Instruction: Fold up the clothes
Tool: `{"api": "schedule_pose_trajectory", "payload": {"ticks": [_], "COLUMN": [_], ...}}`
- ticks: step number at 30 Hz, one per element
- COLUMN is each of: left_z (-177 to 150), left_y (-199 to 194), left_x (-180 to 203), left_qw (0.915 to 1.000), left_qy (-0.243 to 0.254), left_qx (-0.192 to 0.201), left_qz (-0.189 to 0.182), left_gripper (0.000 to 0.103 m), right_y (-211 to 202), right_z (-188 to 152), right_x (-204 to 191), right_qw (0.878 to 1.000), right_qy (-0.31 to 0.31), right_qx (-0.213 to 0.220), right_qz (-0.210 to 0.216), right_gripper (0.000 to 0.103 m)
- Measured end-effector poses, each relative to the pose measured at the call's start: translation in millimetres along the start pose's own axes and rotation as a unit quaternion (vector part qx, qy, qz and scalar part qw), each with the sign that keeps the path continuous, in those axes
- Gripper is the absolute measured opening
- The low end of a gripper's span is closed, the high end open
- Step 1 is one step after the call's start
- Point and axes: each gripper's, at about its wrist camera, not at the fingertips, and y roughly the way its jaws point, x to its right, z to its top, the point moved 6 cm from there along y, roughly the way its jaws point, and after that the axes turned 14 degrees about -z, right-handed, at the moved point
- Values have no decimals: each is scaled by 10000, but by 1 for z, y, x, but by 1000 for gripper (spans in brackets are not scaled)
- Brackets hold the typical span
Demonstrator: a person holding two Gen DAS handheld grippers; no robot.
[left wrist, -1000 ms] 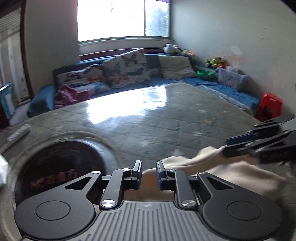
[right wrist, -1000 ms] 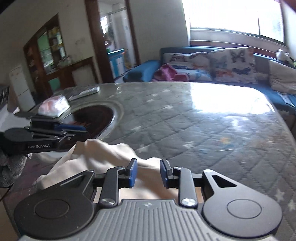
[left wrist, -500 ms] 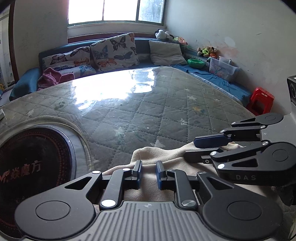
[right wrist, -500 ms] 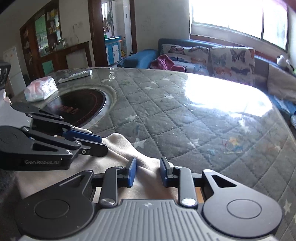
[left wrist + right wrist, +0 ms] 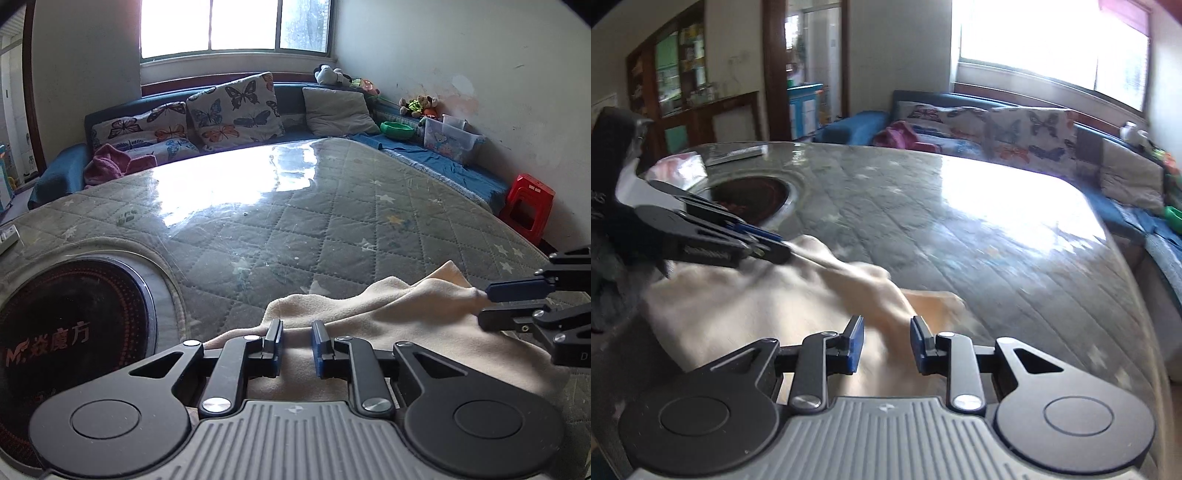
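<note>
Between the blue pads of the left claw (image 5: 297, 341) runs a ridge of the cream cloth (image 5: 388, 314), and the jaws stand narrowly apart on it; the right wrist view shows the same claw (image 5: 775, 245) pinching a pulled-up edge of the cloth (image 5: 746, 306) at its tip, so it is gripping the fabric. Off to the right in the left wrist view, the right claw (image 5: 487, 302) bites a raised corner of the cloth, which tents up toward its pads. Seen from its own camera, the right claw (image 5: 886, 345) has a bunched fold running between its pads, though motion blur softens the contact. Most of the cloth lies rumpled on the near edge of the quilted table cover (image 5: 332, 229), stretched between the two claws. Just left of the cloth sits a round dark cooktop (image 5: 66, 332) set into the table. Farther back, a blue sofa (image 5: 66, 173) with butterfly cushions (image 5: 232, 107) stands under the bright window (image 5: 236, 26), and a red stool (image 5: 528, 206) stands by the right wall.
</note>
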Motion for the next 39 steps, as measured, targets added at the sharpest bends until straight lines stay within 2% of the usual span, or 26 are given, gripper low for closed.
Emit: {"api": "schedule_pose_trajectory", "payload": {"ticks": [6, 13, 18, 22, 25, 33, 39], "left_z": [-2, -20, -32, -23, -27, -49, -54], "left_y": [-17, -14, -8, -7, 6, 14, 6], "left_x": [44, 95, 118, 129, 139, 160, 163], "left_qw": [9983, 9919, 9859, 9825, 9790, 9699, 9716], "left_qy": [395, 856, 1348, 1461, 1543, 1767, 1516], "left_qx": [164, 84, -38, 120, -15, -128, -56], "left_qz": [-393, -929, -992, -1150, -1332, -1668, -1816], "left_gripper": [19, 19, 19, 19, 19, 18, 21], "right_y": [-4, 24, 32, 25, 22, 39, 36], "right_z": [-8, -10, -11, -2, 5, 4, 4], "right_x": [24, 21, 27, 29, 27, 15, 13], "right_qw": [9993, 9996, 9991, 9994, 9987, 9974, 9980], "right_qy": [352, 198, 271, 155, 88, -302, -371], "right_qx": [-113, -201, -302, -251, -273, -443, -314], "right_qz": [-1, 52, 113, 199, 424, 486, 396], "right_gripper": [26, 26, 26, 26, 26, 27, 27]}}
